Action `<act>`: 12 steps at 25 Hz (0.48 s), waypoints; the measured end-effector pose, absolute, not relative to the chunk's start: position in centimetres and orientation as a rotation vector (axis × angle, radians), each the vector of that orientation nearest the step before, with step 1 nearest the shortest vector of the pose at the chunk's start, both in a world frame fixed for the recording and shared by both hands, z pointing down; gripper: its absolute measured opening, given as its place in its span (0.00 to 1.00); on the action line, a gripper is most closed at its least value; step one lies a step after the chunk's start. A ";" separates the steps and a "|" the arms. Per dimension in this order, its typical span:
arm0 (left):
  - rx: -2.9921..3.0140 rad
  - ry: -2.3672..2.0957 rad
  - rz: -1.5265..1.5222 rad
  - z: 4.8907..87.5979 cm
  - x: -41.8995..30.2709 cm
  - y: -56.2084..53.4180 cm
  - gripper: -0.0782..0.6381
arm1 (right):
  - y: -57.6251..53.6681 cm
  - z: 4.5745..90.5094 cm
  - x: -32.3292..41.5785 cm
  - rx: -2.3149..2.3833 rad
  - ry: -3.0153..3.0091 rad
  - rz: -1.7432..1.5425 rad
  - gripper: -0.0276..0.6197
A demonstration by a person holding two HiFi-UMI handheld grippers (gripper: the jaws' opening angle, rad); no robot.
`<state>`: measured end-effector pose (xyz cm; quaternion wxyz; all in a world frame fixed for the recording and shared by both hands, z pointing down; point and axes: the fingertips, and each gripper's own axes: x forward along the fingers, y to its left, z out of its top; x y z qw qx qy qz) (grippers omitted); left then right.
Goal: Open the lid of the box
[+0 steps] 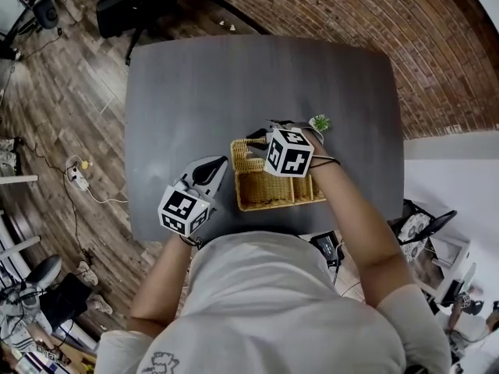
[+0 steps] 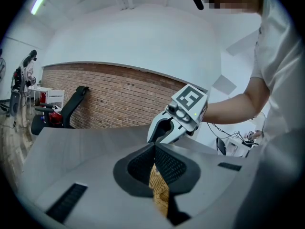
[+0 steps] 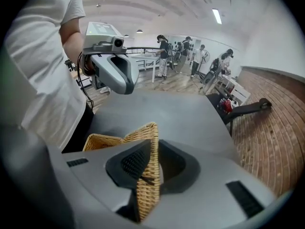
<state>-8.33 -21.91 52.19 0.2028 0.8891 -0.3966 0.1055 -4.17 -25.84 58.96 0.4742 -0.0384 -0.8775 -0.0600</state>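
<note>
We grip the raised lid (image 3: 148, 194) with our right gripper (image 3: 151, 149), and our left gripper (image 2: 155, 151) clamps the box (image 1: 273, 203). Next, probably, we swing the lid back.

**Clear table ahead, tight quarters over the box**

The grey table (image 1: 195, 92) lies bare beyond both sets of fingertips, leaving wide passage across its far half. Closer in, room is scarce. The right gripper (image 3: 153, 146) stands directly ahead of the fingers of the left gripper (image 2: 155, 151), with the wicker box (image 1: 281, 195) between them. Wicker fills the gap in each pair of fingers, the lid (image 3: 147, 175) clamped in the right pair. A small plant (image 1: 320, 122) stands just beside the right gripper, and the person's torso (image 1: 273, 310) closes the space behind.
</note>
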 end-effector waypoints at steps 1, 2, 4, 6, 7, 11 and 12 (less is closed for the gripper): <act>2.477 -1.109 0.296 52.3 -8.3 -22.0 0.12 | -26.1 59.2 -4.2 -0.102 -2.146 -0.136 0.13; 2.474 -1.111 0.298 52.4 -8.3 -22.1 0.12 | -26.3 59.4 -4.3 -0.110 -2.145 -0.127 0.13; 2.470 -1.112 0.301 52.6 -8.2 -22.2 0.12 | -26.7 59.8 -4.3 -0.123 -2.142 -0.113 0.13; 2.464 -1.114 0.305 52.8 -8.0 -22.2 0.12 | -26.9 60.2 -4.3 -0.133 -2.138 -0.105 0.14; 2.461 -1.116 0.307 52.9 -7.9 -22.1 0.12 | -27.0 60.4 -4.2 -0.137 -2.138 -0.101 0.14; 2.454 -1.121 0.310 53.1 -7.8 -22.2 0.12 | -27.4 60.9 -4.3 -0.150 -2.134 -0.089 0.14; 2.453 -1.122 0.309 53.1 -7.9 -22.2 0.12 | -27.4 60.9 -4.3 -0.153 -2.131 -0.090 0.14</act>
